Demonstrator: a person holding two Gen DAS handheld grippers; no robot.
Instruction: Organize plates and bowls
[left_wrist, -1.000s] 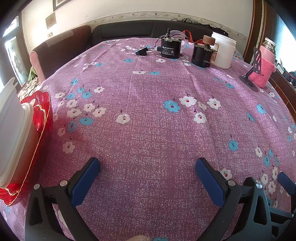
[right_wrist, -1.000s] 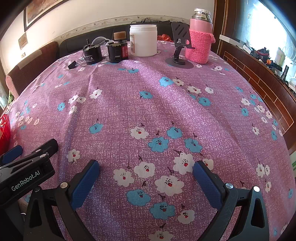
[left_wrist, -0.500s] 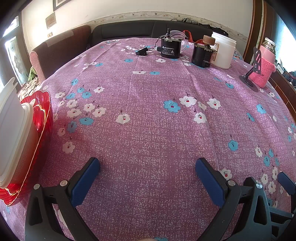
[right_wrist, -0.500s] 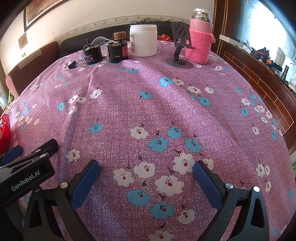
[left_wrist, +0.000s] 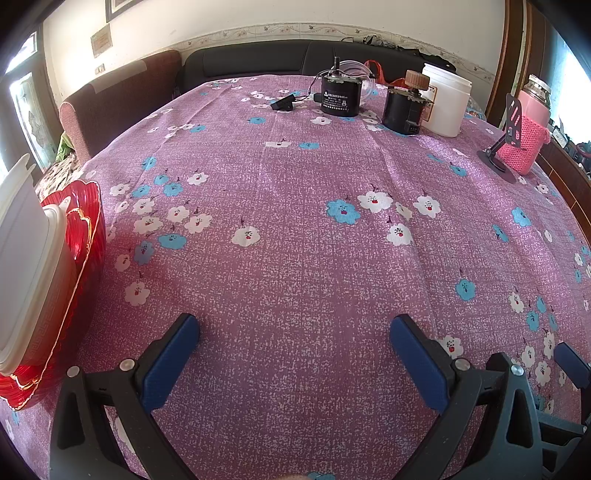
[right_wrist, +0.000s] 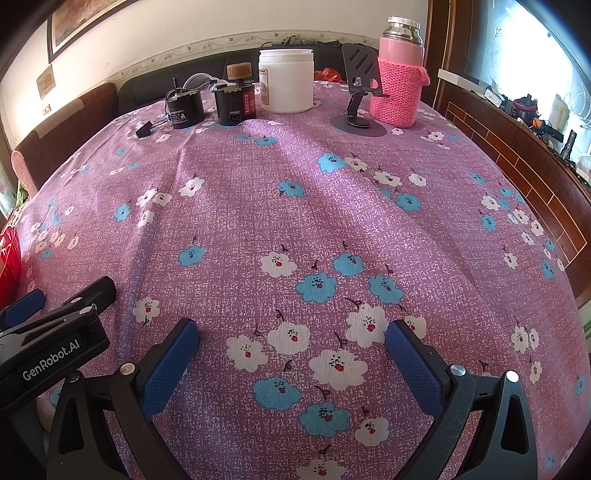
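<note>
A red ribbed plate with a gold rim lies at the table's left edge in the left wrist view, with a white plastic container sitting on it. A sliver of the red plate shows at the left edge of the right wrist view. My left gripper is open and empty, low over the purple flowered tablecloth, to the right of the plate. My right gripper is open and empty over the cloth. The left gripper's body shows at the lower left of the right wrist view.
At the table's far side stand a black motor, a black box with a wooden knob, a white jar, a dark phone stand and a pink knit-covered flask. A sofa lies beyond the table.
</note>
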